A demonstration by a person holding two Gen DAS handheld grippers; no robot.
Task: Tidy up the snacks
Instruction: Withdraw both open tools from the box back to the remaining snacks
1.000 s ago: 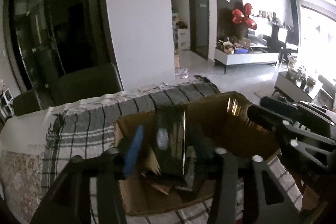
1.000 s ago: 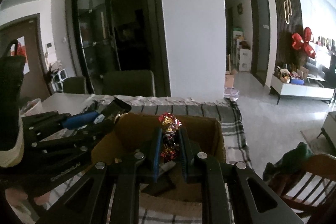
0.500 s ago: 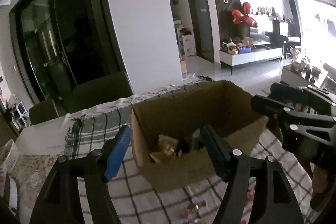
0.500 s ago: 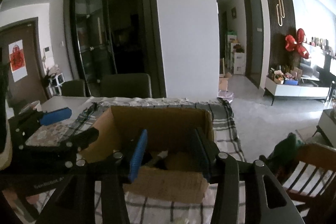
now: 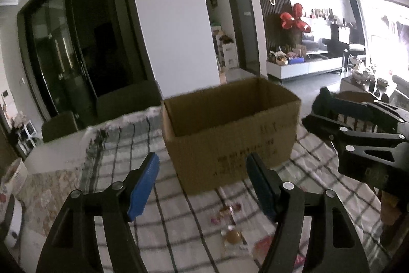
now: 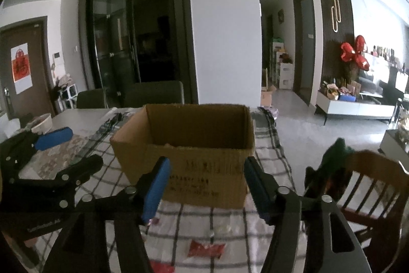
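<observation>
The room is a bright living-dining space: a broad white pillar stands at twelve o'clock behind the table, dark glass doors at ten o'clock, and a brown door carrying a red paper square with a single large character, too small to read, at nine o'clock. A red balloon shape hangs at three o'clock above a low white cabinet. A wooden chair sits at four o'clock.

The table wears a black-and-white checked cloth. On it, at the centre, stands the open cardboard box; dark printed lines run across its near wall, blurred beyond reading. Scattered snacks lie on the cloth at six o'clock, near the box: a red packet in the right wrist view, and a round brown sweet in a clear wrapper in the left.

The right gripper has just been opening; its blue-padded jaws stand spread with nothing between them, near the box front. The left gripper is likewise spread and empty, having just been opening. White lettering on the left gripper's body at eight o'clock is illegible.
</observation>
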